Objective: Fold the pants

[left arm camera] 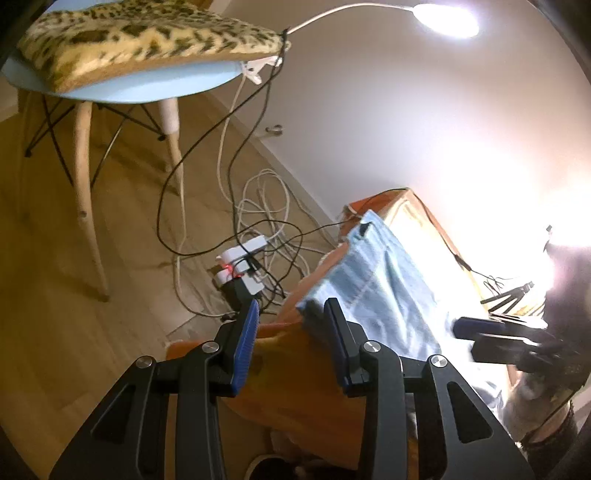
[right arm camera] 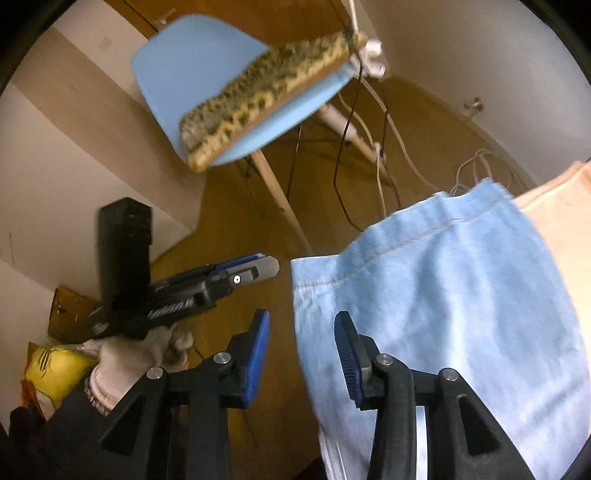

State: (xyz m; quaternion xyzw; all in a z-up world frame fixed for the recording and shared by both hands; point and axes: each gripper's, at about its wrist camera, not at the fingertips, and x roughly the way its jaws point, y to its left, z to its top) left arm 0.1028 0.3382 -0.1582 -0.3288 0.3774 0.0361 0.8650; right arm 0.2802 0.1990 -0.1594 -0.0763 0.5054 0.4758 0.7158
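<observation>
Light blue pants lie on an orange-covered surface, their edge hanging at its corner. My left gripper is open, its jaws just short of the pants' near corner. In the right wrist view the pants fill the right side. My right gripper is open with the pants' left edge between its jaws. The left gripper shows there to the left, held in a gloved hand. The right gripper shows at the right in the left wrist view.
A blue chair with a leopard-print cushion stands on the wooden floor. A power strip and tangled cables lie by the wall. A bright lamp glares above. A yellow bag lies at the left.
</observation>
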